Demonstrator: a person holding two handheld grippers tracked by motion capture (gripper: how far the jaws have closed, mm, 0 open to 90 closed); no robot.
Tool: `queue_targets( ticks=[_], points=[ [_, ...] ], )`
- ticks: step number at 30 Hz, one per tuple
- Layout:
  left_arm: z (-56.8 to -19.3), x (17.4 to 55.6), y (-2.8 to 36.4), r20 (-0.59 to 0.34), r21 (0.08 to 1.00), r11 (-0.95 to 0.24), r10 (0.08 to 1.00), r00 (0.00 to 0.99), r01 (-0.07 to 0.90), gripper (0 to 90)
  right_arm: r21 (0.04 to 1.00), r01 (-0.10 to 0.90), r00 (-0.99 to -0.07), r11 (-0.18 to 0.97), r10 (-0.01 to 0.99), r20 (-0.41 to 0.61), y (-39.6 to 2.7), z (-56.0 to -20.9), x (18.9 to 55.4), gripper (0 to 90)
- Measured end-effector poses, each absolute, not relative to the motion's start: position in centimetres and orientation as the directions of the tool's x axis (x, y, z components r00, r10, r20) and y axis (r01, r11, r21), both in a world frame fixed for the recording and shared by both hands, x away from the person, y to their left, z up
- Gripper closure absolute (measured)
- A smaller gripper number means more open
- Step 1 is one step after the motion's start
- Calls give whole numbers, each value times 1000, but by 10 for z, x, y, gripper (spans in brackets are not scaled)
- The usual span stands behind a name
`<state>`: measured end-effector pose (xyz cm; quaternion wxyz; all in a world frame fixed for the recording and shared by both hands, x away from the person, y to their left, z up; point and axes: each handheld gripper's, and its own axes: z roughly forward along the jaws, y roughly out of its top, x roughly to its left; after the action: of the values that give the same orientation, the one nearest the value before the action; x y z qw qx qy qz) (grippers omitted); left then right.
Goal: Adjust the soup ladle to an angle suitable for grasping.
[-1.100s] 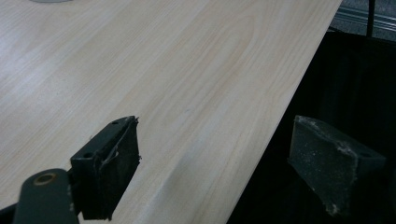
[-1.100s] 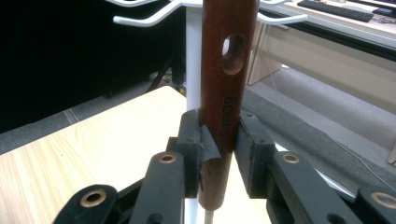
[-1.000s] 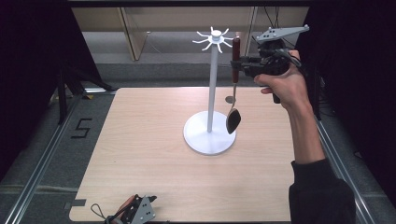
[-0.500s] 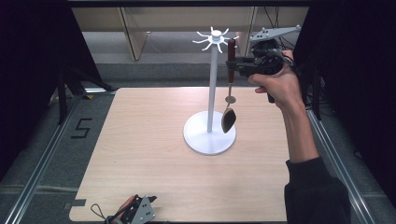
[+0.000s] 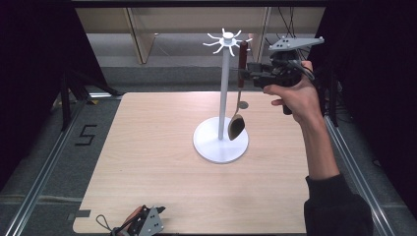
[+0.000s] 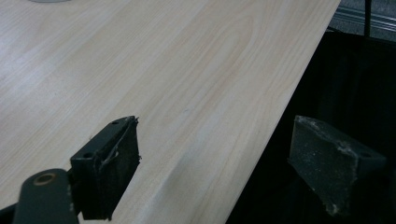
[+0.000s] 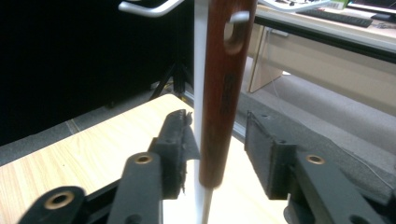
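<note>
My right hand-held gripper [image 7: 217, 154], jaws just parted around the wooden-handled spoon [image 5: 238, 110] hanging on the white hook stand [image 5: 223, 88]; left hand-held gripper [image 6: 224, 163] apart over the surface [image 5: 162, 167].

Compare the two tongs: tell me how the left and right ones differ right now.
The right tongs are raised beside the white rack, while the left tongs rest low at the table's near edge. The right tongs' jaws, which have just been opening, flank the hanging ladle's red-brown handle without pressing it; the left tongs have nothing between their jaws. Both stand open, with black padded jaws.
</note>
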<state>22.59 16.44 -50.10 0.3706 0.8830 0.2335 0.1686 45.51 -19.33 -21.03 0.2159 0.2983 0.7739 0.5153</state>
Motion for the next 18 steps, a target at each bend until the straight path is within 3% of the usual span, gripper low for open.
queue_targets(
  ticks=[8,11,14,18],
  points=[
    [-499,227,165,151,719,-634,542,827,285,152,934,200,-740,297,670,-55,-203,-225,436,531],
    [-501,226,164,112,734,-610,542,833,299,152,932,200,-749,302,661,-54,-203,-232,429,527],
    [-499,227,165,148,719,-633,542,827,286,152,932,193,-750,306,658,-61,-203,-235,424,528],
    [-500,226,164,125,728,-619,544,830,296,152,928,182,-761,326,645,-77,-204,-241,419,528]
  ],
)
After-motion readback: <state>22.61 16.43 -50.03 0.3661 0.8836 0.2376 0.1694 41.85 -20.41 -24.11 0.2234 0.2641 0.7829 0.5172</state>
